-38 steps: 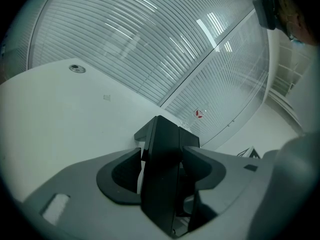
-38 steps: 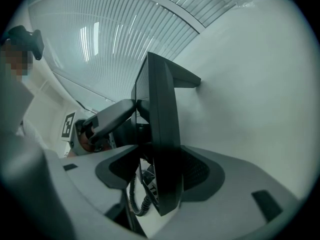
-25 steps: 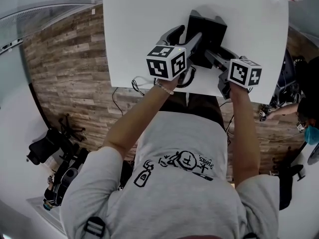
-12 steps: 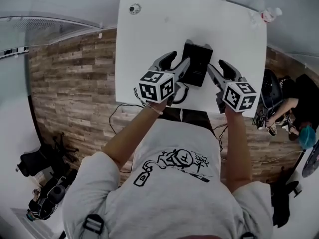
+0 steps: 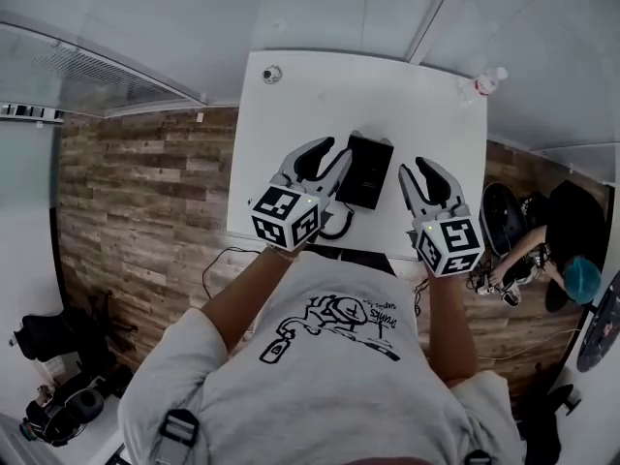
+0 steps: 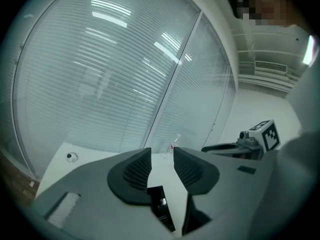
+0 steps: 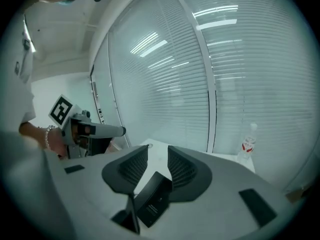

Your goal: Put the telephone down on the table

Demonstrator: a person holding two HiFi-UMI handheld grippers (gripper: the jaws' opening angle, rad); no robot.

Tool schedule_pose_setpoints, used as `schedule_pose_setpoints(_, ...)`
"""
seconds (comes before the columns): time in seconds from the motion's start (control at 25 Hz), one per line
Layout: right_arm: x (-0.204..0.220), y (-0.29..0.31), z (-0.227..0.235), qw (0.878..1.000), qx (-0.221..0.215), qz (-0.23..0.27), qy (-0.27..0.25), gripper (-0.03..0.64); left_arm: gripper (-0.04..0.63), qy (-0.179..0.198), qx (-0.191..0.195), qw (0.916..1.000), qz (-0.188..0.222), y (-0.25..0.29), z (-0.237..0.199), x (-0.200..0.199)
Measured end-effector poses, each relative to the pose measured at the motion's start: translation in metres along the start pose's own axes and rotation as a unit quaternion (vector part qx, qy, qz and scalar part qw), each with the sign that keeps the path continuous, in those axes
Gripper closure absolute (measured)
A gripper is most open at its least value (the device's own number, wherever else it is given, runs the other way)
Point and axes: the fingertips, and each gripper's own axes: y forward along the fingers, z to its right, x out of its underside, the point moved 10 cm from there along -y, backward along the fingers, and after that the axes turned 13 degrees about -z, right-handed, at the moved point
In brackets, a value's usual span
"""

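The black telephone (image 5: 366,170) lies flat mid-frame on the white surface (image 5: 291,114), its coiled cord (image 5: 338,223) at the near edge, so the set-down looks finished. The left tool (image 5: 329,163) and right tool (image 5: 423,177) hover above it, jaws closing on nothing; next they need only clear away. A water bottle (image 5: 489,77) stands at the upper-right corner, with plank floor (image 5: 145,182) and blind-covered glass (image 6: 100,59) around.

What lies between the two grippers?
The telephone, lying on the table; the head view shows it between the left gripper and right gripper, both empty, jaws closing.
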Motion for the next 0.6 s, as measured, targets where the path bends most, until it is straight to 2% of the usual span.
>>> schedule_pose_setpoints(0.16, -0.026, -0.031, -0.013, 0.999, 0.003, 0.042, -0.017, 0.517, 0.485, 0.033, 0.004, 0.9987, 0.038, -0.023, 0.018, -0.025)
schedule_pose_setpoints(0.28, -0.044, -0.052, -0.023, 0.997, -0.001, 0.067, -0.031, 0.535, 0.514, 0.044, 0.012, 0.9970, 0.063, -0.038, 0.032, -0.039)
schedule_pose_setpoints(0.6, -0.076, -0.099, -0.046, 0.991, 0.006, 0.118, -0.062, 0.551, 0.551, 0.094, 0.004, 0.9902, 0.104, -0.070, 0.060, -0.066)
